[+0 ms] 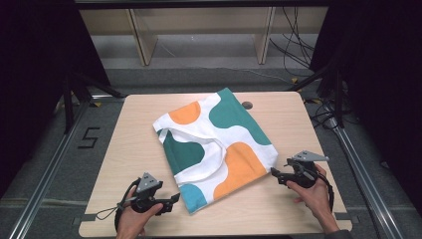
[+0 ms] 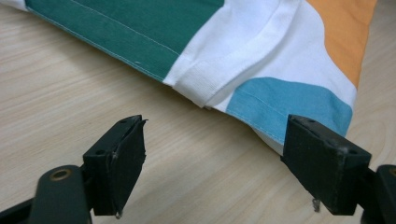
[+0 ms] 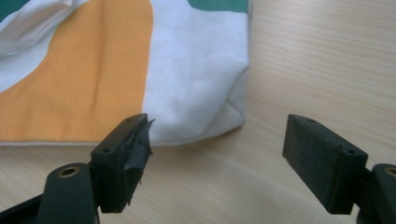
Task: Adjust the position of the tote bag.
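My left gripper (image 1: 171,198) sits at the lower left of the high view, jaws apart and holding nothing, aimed toward frame right at the near corner of the tote bag (image 1: 214,147). That bag lies flat on the desk (image 1: 124,149), roughly mid-frame, turned at a slant: its long axis runs from the upper centre down toward the lower centre, w/ the blue-patched corner (image 1: 194,196) lowest and closest to me.

In the left gripper view the blue corner (image 2: 289,107) lies just ahead of the jaws, twd the right one, which overlaps the hem in the picture; can't tell if it touches. The white strap end (image 2: 205,81) is stitched on just left of it, centre frame. So the cloth edge runs diagonally across my opening, not square to it.

My right gripper (image 1: 278,175) is at the lower right of the high view, jaws also wide apart, empty, pointing frame-left at the bag's right-hand corner (image 1: 273,158). In the right gripper view that white corner (image 3: 233,116) sits between the jaws but a bit beyond them, nearer the left jaw; bare desk under the right one.

My read: both corners are near, one per hand, and the left is the closer of the two. Next move prob. a short push fwd on each side, w/ a slight wrist turn on the left so the hem enters straight. Risk: a jaw sliding over the cloth and bunching it instead of getting under.
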Action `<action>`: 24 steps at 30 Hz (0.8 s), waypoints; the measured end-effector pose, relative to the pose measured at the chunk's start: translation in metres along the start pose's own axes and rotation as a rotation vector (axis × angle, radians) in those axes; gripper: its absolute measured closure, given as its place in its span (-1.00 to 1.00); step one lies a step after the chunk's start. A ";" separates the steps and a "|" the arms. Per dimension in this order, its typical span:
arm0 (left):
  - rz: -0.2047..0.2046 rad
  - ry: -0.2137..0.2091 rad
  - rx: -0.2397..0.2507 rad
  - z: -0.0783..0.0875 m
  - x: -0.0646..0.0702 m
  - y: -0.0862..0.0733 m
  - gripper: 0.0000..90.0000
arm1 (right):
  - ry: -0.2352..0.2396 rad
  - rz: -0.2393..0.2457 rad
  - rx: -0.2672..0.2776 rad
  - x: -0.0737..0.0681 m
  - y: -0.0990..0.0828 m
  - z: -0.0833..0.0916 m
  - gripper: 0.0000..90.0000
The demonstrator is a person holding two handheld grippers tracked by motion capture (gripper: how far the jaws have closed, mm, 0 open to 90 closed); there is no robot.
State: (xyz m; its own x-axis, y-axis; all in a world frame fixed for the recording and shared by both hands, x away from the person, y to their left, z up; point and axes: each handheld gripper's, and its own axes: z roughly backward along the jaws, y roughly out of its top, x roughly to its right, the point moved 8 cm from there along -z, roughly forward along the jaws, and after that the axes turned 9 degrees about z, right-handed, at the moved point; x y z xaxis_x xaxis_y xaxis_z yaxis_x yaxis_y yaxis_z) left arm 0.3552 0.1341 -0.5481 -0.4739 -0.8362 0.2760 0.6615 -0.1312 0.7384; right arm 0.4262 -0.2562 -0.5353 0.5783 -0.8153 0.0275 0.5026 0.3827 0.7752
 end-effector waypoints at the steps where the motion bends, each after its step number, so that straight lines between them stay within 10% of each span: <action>1: -0.023 0.000 -0.015 0.000 0.000 -0.001 -0.55 | -0.007 0.011 0.019 0.001 0.002 -0.002 -0.43; 15: 0.001 -0.065 -0.056 -0.018 0.015 -0.002 -0.45 | 0.073 -0.084 0.036 -0.001 0.014 -0.027 0.37; 24: 0.027 -0.064 -0.087 -0.027 0.014 -0.001 0.00 | 0.059 -0.004 0.010 0.002 0.019 -0.037 0.84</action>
State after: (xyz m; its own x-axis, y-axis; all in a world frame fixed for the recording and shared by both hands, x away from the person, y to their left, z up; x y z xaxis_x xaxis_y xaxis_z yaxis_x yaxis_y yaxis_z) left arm 0.3630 0.1079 -0.5616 -0.4892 -0.8050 0.3358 0.7214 -0.1570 0.6745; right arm 0.4612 -0.2343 -0.5437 0.6138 -0.7893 -0.0125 0.4984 0.3752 0.7815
